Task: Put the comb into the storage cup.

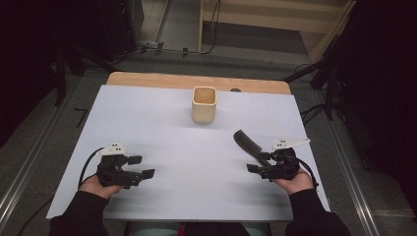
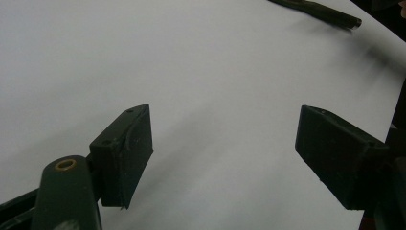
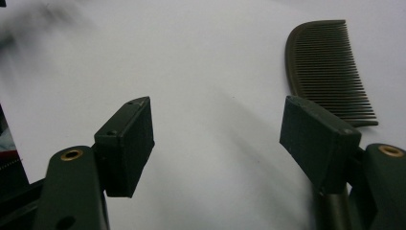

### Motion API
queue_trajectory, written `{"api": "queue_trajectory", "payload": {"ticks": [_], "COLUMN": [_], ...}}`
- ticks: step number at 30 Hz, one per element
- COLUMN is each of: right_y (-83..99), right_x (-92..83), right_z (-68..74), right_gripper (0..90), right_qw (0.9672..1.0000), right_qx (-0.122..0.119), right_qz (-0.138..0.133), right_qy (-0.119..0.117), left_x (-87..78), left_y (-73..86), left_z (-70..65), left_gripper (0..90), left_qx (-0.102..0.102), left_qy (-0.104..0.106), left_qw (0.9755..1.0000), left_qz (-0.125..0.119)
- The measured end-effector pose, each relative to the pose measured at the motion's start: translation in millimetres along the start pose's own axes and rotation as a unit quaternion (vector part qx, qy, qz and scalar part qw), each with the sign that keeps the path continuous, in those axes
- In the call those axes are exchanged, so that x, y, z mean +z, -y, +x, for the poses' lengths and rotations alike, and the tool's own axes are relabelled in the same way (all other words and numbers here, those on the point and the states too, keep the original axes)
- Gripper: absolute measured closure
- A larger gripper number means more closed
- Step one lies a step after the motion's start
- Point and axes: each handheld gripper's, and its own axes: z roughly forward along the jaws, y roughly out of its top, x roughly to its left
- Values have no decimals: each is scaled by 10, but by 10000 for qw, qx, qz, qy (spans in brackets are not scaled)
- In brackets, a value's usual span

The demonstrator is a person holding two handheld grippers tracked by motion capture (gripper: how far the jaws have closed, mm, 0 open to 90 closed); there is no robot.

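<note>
A dark comb (image 1: 247,142) lies flat on the white board (image 1: 187,147) at the right; its teeth (image 3: 330,72) show just beyond my right gripper's right-hand jaw, and its handle runs under that jaw. My right gripper (image 1: 258,162) (image 3: 218,139) rests low over the board with its jaws wide apart and only bare board between them: it is open. At the left, my left gripper (image 1: 142,166) (image 2: 222,148) is also open over bare board, with the comb (image 2: 318,10) far off. A beige square cup (image 1: 204,104) stands upright at the middle back.
The board lies on a wooden table (image 1: 147,78) whose far edge shows behind it. Grey floor, cables and dark stands surround the table. A person's hands in dark sleeves (image 1: 78,216) come in from the bottom.
</note>
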Motion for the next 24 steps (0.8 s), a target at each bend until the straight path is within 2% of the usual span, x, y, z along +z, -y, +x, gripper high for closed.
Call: {"api": "queue_trajectory", "payload": {"ticks": [10,16,24], "right_y": [17,38,84], "right_x": [-133,-214,-326], "right_z": [-119,-215,-347], "right_gripper": [254,254,251], "right_qw": [9996,9989,9977], "right_qx": [42,-50,56], "right_qz": [-168,-233,-349], "right_qy": [208,407,576], "left_x": [0,1,0], "left_y": [-1,-2,-3], "left_z": [1,-1,2], "left_gripper": [212,212,212], "left_qx": [-3,4,7], "left_qy": [6,17,13], "left_qw": [10000,10000,10000], "left_qz": [-4,-9,-2]}}
